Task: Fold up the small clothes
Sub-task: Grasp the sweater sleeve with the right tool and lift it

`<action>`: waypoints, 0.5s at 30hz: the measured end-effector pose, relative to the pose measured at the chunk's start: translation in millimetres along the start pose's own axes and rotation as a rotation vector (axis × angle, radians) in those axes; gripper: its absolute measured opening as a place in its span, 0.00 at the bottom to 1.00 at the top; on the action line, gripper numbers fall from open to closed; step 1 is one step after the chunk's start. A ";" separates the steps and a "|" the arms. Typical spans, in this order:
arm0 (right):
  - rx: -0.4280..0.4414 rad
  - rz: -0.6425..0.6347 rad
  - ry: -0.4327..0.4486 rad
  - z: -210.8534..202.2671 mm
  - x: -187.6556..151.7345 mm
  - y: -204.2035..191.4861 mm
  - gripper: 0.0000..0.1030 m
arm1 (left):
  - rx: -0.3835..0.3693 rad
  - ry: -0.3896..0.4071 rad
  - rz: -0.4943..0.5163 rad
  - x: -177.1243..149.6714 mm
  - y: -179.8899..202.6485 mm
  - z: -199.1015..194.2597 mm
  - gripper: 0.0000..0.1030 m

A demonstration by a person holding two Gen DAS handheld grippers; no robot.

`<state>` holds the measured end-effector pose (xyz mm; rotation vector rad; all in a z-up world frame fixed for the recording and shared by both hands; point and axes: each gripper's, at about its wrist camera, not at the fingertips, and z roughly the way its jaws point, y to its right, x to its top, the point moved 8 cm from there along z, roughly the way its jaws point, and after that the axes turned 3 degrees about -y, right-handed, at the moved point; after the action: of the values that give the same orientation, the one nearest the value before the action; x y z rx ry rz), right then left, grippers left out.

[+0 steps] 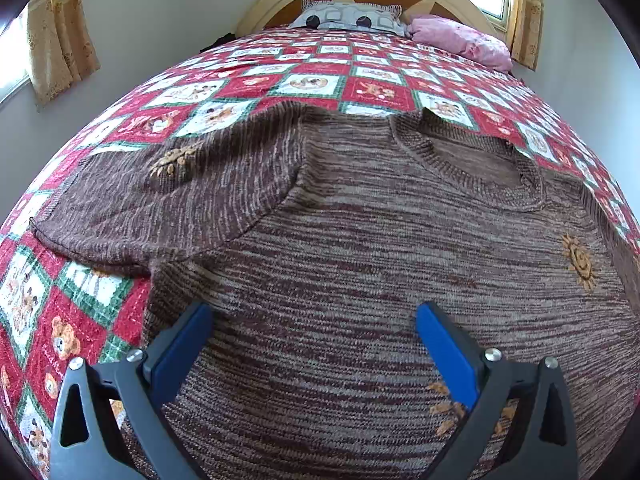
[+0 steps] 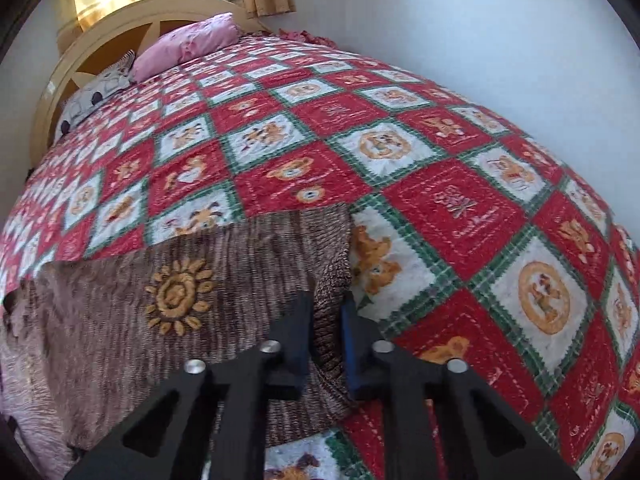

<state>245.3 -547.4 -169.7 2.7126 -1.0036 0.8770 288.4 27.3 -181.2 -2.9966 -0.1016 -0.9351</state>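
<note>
Sweater (image 1: pixel 360 248) lay flat on the bed (image 2: pixel 440 184), ready for folding; right gripper (image 2: pixel 326 344) had its jaws pinched on the sleeve's edge, while left gripper (image 1: pixel 314 320) hung over the body, jaws apart.

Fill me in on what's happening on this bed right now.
A person is folding a small brown knit sweater spread flat on a red patchwork quilt, with a handheld gripper in each hand. The right gripper is shut on the edge of the sweater's sleeve. The left gripper hangs open over the sweater's body and holds nothing. No fold shows yet.
</note>
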 end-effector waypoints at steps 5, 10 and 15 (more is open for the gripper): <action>0.014 0.034 0.058 -28.8 8.7 -9.7 0.08 | -0.006 0.002 -0.005 1.7 1.3 1.7 1.00; 0.040 -0.107 0.159 -86.3 13.3 -78.7 0.08 | -0.013 0.004 -0.011 1.5 -0.1 1.2 1.00; 0.155 -0.260 0.222 -134.0 -3.7 -187.8 0.08 | -0.027 0.010 -0.028 1.8 -3.2 0.1 1.00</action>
<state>296.8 -360.1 -45.2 2.7049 -0.5460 1.2120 289.8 30.6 -180.3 -3.0226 -0.1319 -0.9619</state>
